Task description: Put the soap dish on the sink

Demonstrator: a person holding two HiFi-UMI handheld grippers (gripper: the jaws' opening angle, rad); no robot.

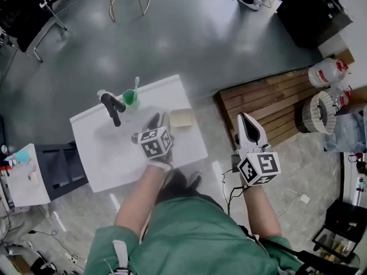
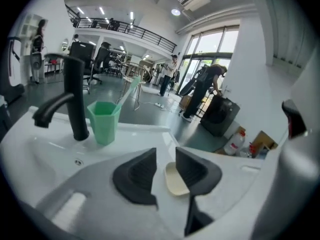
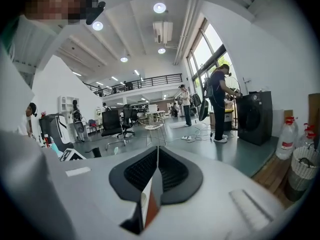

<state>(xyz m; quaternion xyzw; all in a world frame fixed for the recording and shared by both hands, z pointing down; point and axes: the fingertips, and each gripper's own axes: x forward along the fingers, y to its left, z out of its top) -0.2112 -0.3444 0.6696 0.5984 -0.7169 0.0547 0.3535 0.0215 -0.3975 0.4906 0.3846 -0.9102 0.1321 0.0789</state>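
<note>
The beige soap dish [image 1: 182, 118] lies on the white sink top [image 1: 183, 148], near its right back corner. In the left gripper view the soap dish [image 2: 173, 180] shows just past the jaws, partly behind the right one. My left gripper [image 1: 159, 119] [image 2: 165, 154] hovers over the sink top beside the dish, open, with nothing between its jaws. A black faucet [image 1: 113, 109] [image 2: 75, 101] and a green cup [image 1: 129, 97] [image 2: 103, 120] holding a toothbrush stand at the back. My right gripper [image 1: 243, 118] [image 3: 157, 151] is shut and empty, held off to the right over the floor.
A wooden pallet [image 1: 269, 99] lies right of the sink, with a water jug [image 1: 327, 70] and a wicker basket [image 1: 317, 112] on it. A black cabinet [image 1: 312, 7] stands behind. A small white side table [image 1: 23, 173] sits at the left. A person [image 3: 220, 101] stands far off.
</note>
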